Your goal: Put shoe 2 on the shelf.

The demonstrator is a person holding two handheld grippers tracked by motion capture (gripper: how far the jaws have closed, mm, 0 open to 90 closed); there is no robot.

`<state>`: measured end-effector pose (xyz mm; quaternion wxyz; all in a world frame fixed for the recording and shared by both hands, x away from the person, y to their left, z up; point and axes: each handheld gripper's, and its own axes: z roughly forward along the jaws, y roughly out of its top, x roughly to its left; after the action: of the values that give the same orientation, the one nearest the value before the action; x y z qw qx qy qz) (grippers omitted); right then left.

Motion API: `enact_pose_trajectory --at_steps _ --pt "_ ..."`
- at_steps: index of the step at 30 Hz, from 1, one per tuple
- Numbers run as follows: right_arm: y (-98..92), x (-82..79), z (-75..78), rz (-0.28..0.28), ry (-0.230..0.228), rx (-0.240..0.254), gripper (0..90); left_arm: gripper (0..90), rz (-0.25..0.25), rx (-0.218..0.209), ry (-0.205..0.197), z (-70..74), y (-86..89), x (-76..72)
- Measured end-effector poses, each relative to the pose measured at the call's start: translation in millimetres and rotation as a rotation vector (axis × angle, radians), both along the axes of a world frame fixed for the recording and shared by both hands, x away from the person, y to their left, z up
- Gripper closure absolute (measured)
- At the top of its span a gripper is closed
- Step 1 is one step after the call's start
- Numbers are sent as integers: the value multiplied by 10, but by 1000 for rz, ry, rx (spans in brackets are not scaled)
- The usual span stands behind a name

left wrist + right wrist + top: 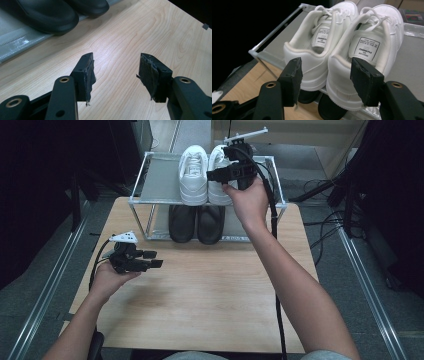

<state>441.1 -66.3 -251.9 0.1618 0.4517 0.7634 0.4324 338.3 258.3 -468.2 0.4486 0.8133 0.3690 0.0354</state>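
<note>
Two white sneakers, the left one and the right one, stand side by side on the top shelf of a metal shoe rack. My right gripper hovers open just behind their heels, and its pads press on nothing. Below them, two black shoes sit on the rack's lower level. At the table's left, my left gripper is held open over bare wood, with nothing between its worn pads.
The rack stands at the far edge of the wooden table. Its metal frame corner is close to the left of my right gripper. Cables trail from both grippers, and dark floor with rails surrounds the table.
</note>
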Motion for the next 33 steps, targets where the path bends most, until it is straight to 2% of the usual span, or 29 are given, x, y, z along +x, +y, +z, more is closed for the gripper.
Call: enact_pose_trajectory --at_steps 6,11,14,19,21,26,33 --pt "-128 -160 -138 55 -14 0 440 463 -6 12 -1 -5 -3 7" --pt "-242 -271 -246 63 -31 -15 441 462 -1 8 -2 -8 -2 3" --pt "-314 -310 -327 74 -13 -1 441 461 3 9 -4 -12 -6 -2" --pt "-409 -381 -465 96 -11 7 438 461 4 12 -2 -18 -7 -4" --pt "-438 -408 -531 105 -19 -1 438 462 4 13 -2 -20 -8 -4" --pt "-501 -509 -727 147 -26 24 444 460 1 9 -6 -13 -32 -17" --pt "-578 -628 -1040 166 7 59 440 456 -9 14 -6 -27 -61 -24"
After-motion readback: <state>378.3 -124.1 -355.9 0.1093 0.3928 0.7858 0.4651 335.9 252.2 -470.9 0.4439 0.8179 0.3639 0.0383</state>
